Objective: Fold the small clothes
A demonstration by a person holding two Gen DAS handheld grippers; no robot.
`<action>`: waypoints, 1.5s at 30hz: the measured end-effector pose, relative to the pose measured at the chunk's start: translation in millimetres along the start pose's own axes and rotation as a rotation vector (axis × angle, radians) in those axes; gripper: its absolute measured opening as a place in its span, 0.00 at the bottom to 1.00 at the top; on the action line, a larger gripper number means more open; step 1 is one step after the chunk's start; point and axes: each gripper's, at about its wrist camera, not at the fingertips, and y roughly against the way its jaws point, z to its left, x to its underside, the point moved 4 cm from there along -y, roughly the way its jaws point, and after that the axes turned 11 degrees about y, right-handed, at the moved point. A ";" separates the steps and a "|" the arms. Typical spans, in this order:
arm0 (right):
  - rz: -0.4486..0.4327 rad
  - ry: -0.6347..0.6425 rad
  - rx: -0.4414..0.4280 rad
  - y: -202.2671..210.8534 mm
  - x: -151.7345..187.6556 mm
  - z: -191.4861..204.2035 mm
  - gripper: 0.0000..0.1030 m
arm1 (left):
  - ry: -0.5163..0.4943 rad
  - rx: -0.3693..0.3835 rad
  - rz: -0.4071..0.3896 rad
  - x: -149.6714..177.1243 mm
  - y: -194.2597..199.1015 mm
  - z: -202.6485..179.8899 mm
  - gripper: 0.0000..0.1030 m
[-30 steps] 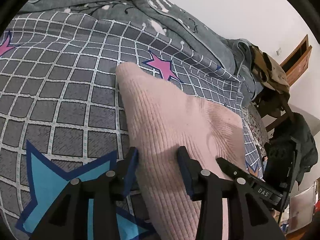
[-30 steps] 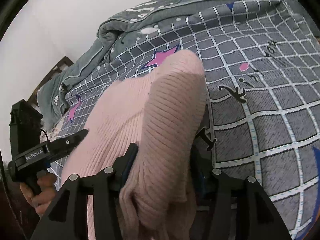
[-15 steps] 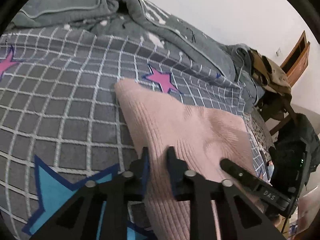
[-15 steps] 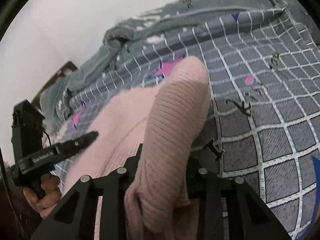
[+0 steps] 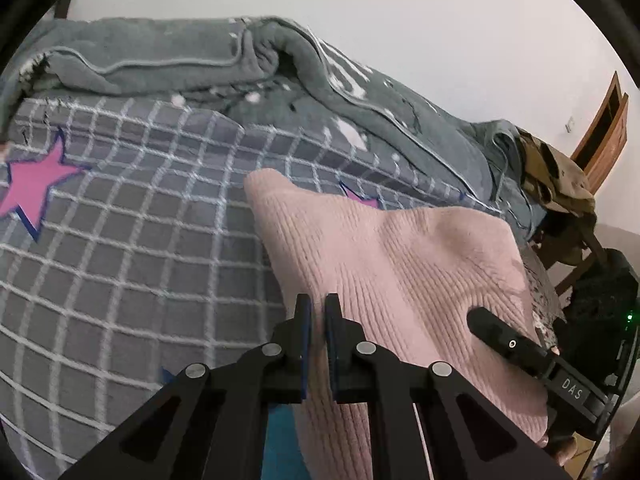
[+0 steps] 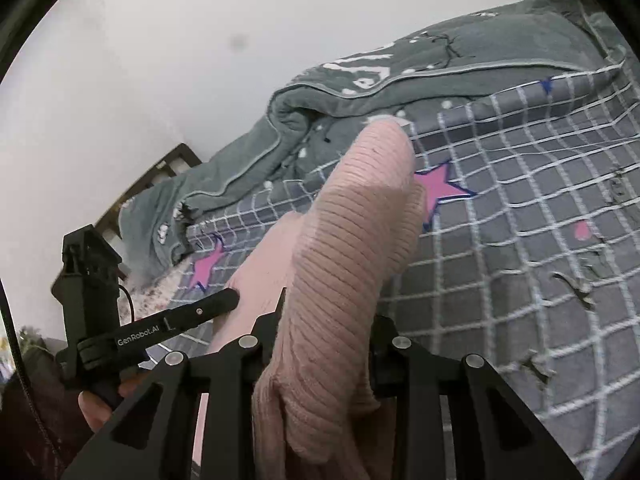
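My left gripper (image 5: 316, 312) has its two fingers almost together, with only a thin fold of the pink knitted garment (image 5: 392, 264) pinched between the blue pads. My right gripper (image 6: 326, 320) is clamped on a thicker roll of the same garment; the cloth bulges up between the fingers and hides most of the right finger. From the right wrist view the garment rises in a rounded ribbed hump above my fingers. From the left wrist view it spreads wide and flat over the bedsheet (image 5: 132, 240), its far corner pointing toward the grey blanket (image 5: 168, 60).

The bedsheet under the garment is grey with a white grid and pink stars (image 5: 32, 184); one star shows just beside the garment's far edge. The grey blanket lies bunched along the far side of the sheet, against a pale wall. Behind the garment, toward the right gripper, a wooden chair (image 5: 576, 248) carries a heap of brownish clothes (image 5: 556, 176).
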 end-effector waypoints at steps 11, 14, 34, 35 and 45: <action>0.077 0.033 0.067 -76.9 4.2 2.4 0.30 | -0.008 -0.122 -0.015 -36.5 -21.8 42.3 0.08; 0.171 -0.003 0.124 -90.9 15.4 -17.5 0.37 | -0.003 -0.107 -0.007 -32.0 -31.0 44.0 0.13; 0.148 0.289 0.290 -25.0 60.6 23.0 0.20 | -0.121 -0.159 -0.059 39.9 14.2 26.1 0.54; 0.185 0.270 0.294 -31.7 68.7 15.9 0.18 | -0.115 -0.154 -0.041 44.4 12.1 27.5 0.54; 0.044 0.199 0.233 4.1 53.6 17.8 0.04 | -0.103 -0.133 -0.040 45.5 24.1 24.3 0.54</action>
